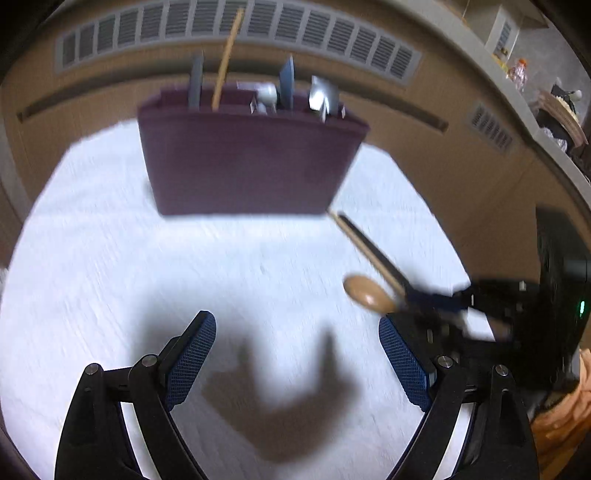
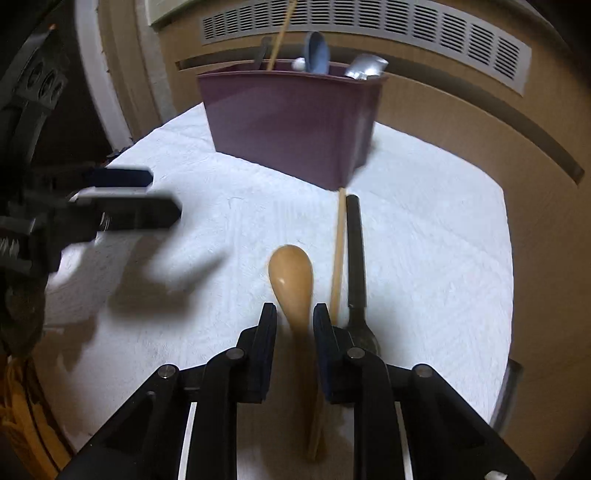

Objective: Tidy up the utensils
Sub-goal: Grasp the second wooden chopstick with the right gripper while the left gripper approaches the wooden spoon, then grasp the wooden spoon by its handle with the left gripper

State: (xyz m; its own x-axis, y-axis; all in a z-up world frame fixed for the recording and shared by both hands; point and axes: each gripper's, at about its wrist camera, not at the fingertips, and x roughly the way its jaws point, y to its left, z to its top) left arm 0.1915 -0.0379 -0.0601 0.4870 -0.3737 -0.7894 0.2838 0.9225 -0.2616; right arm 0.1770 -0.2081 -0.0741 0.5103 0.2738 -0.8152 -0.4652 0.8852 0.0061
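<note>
A purple utensil bin [image 1: 251,162] stands on the white cloth-covered table [image 1: 110,258], holding several utensils: a wooden stick, a blue spoon, a metal spatula. It also shows in the right wrist view [image 2: 291,122]. My right gripper [image 2: 294,317] is shut on the neck of a wooden spoon [image 2: 290,280], bowl pointing toward the bin. A wooden chopstick [image 2: 338,258] and a black-handled utensil [image 2: 355,251] lie beside it on the cloth. My left gripper [image 1: 297,336] is open and empty above the cloth; the spoon [image 1: 369,293] shows at its right.
A wood-panelled wall with grey vent grilles [image 1: 236,33] runs behind the table. A shelf with clutter [image 1: 554,110] is at the far right. The table edge curves near the wall [image 2: 506,206].
</note>
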